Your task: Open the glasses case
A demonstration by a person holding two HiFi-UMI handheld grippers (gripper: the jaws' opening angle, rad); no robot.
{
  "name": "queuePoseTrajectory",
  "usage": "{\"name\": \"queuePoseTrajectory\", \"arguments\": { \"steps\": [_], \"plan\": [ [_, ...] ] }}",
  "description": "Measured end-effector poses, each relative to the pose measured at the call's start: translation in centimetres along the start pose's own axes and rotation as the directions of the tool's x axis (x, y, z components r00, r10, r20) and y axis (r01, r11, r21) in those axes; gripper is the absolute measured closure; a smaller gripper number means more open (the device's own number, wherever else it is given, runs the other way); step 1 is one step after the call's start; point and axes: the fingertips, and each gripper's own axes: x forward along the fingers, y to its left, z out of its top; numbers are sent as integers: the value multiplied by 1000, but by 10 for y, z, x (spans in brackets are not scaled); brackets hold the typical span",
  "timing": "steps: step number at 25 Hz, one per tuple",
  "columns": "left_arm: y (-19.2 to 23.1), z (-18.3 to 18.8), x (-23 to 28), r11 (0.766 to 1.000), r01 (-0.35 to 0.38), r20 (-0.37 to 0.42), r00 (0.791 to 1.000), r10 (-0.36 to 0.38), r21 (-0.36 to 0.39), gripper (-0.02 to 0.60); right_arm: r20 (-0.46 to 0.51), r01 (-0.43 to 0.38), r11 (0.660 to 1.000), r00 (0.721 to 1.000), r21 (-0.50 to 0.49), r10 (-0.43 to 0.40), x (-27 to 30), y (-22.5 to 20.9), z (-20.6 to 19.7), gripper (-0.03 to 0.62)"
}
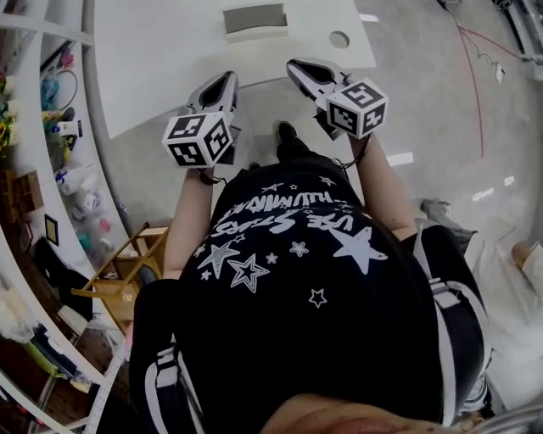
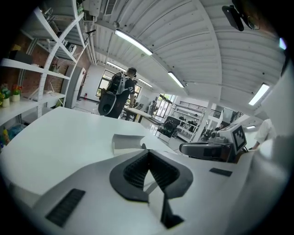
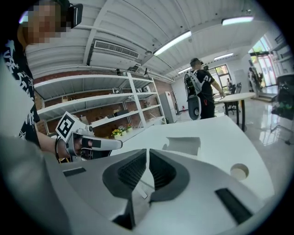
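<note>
- Hovering short of the white table (image 1: 153,51) in the head view, left gripper (image 1: 226,80) and right gripper (image 1: 295,66) are held clenched, empty; glasses case (image 1: 254,19) lies well ahead.
- Left gripper view: jaws meet on nothing.
- Right gripper view: same; case could be shoved if approached unopened.

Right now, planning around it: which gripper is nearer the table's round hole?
The right gripper: the round hole lies just beyond its tip, while the left gripper is farther off.
</note>
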Motion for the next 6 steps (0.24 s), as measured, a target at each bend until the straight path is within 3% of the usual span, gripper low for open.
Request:
{"name": "queuePoseTrajectory", "arguments": {
  "steps": [6],
  "plan": [
    [-22,-14,-18,999,32,-5,999,-32,13,569,11,41,999,999,17,-41,-30,14,-21,571]
  ]
}}
